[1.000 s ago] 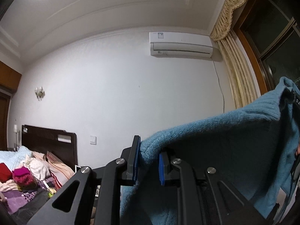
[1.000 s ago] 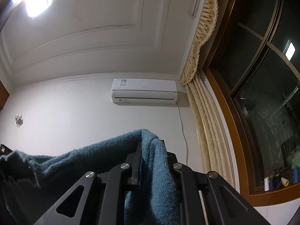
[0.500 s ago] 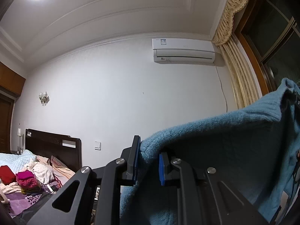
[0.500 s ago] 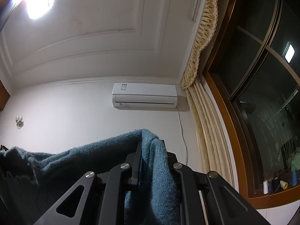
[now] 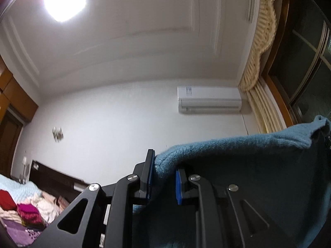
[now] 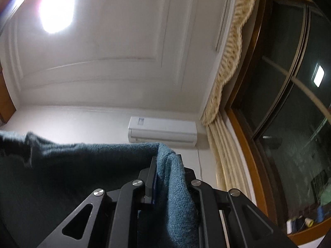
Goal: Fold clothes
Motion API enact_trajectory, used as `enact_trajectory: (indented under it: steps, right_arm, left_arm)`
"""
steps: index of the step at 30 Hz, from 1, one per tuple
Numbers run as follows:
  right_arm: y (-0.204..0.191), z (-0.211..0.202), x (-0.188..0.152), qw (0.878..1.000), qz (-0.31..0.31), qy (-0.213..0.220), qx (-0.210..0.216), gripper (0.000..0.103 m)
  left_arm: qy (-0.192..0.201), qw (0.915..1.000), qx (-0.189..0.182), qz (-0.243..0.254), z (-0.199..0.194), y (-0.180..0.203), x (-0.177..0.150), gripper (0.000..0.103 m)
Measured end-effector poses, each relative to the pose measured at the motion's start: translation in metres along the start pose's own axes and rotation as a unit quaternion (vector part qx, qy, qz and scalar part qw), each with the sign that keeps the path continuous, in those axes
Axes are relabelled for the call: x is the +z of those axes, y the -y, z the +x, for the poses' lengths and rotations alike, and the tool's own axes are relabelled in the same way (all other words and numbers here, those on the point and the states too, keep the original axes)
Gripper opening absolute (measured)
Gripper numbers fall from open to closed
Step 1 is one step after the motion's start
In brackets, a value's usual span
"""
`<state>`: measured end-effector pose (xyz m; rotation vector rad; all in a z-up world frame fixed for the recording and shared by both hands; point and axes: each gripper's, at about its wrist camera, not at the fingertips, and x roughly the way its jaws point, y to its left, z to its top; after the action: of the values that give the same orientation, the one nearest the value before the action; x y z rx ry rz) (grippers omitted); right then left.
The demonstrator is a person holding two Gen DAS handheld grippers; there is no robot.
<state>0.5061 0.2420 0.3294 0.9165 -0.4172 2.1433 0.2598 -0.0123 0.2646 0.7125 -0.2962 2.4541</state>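
Both wrist views have tipped further upward since half a second ago: the ceiling light (image 5: 64, 0) now sits well inside the left wrist view, the air conditioner (image 5: 209, 99) has dropped lower in it, and the bed (image 5: 22, 208) shows only at the bottom left corner.

A teal knit sweater (image 5: 248, 165) hangs stretched between the two grippers, held up in the air in front of the white wall. Its upper edge runs as a nearly level line from one gripper to the other.

In the left wrist view, the left gripper (image 5: 163, 183) has one blue-padded finger (image 5: 149, 177) pressed against a bunched fold of the sweater's edge, the other pad (image 5: 178, 187) showing on the far side of the cloth; the jaws are clamped on that fold. From there the sweater spreads to the right and fills the lower right of the view.

In the right wrist view, the right gripper (image 6: 168, 181) is closed on another fold of the sweater (image 6: 82, 175), which drapes over and down between its fingers, hiding the right pad. The rest of the cloth extends leftward. A cream curtain (image 6: 227, 161) and dark window (image 6: 289, 103) stand to the right.
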Motion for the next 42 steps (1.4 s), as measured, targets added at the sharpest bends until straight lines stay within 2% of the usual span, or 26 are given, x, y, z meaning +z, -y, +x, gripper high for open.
enact_trajectory:
  steps: [5,9,12,13,17,21,27,32,35,37,42]
  right_arm:
    - [0.0,-0.006,0.014,0.999,-0.016,0.029,-0.009,0.015]
    - [-0.003,0.009,0.012,0.999,-0.04,0.025,-0.016,0.015]
    - [-0.012,0.035,-0.011,0.996,-0.087,0.001,-0.03,0.015]
    - [-0.015,0.045,-0.021,0.994,-0.104,-0.012,-0.032,0.015]
    - [-0.034,0.088,-0.089,0.985,-0.136,-0.105,-0.01,0.015]
    - [-0.057,0.123,-0.166,0.968,-0.16,-0.192,0.011,0.015]
    - [-0.087,0.158,-0.278,0.936,-0.18,-0.3,0.04,0.015]
    - [-0.114,0.176,-0.372,0.901,-0.204,-0.379,0.06,0.015]
    - [-0.128,0.182,-0.428,0.874,-0.217,-0.428,0.075,0.015]
    - [-0.133,0.181,-0.457,0.859,-0.219,-0.455,0.083,0.015]
    - [-0.144,0.176,-0.52,0.821,-0.226,-0.514,0.104,0.015]
  left_arm:
    - [0.029,0.9994,0.001,0.021,-0.008,-0.001,0.012,0.019]
    - [0.021,0.9986,0.009,0.048,0.005,0.005,0.004,0.019]
    - [-0.024,0.9976,0.006,0.064,0.034,0.01,-0.02,0.019]
    - [-0.051,0.9966,0.001,0.064,0.048,0.01,-0.032,0.019]
    - [-0.157,0.9848,-0.007,0.075,0.104,0.014,-0.097,0.019]
    - [-0.246,0.9657,-0.006,0.084,0.151,0.017,-0.165,0.019]
    - [-0.355,0.9294,0.005,0.1,0.214,0.018,-0.272,0.019]
    - [-0.426,0.8977,0.007,0.11,0.252,0.019,-0.358,0.019]
    - [-0.474,0.8746,0.003,0.102,0.274,0.018,-0.409,0.019]
    - [-0.505,0.8578,0.0,0.096,0.28,0.015,-0.442,0.019]
    - [-0.554,0.8261,-0.007,0.103,0.284,0.013,-0.501,0.019]
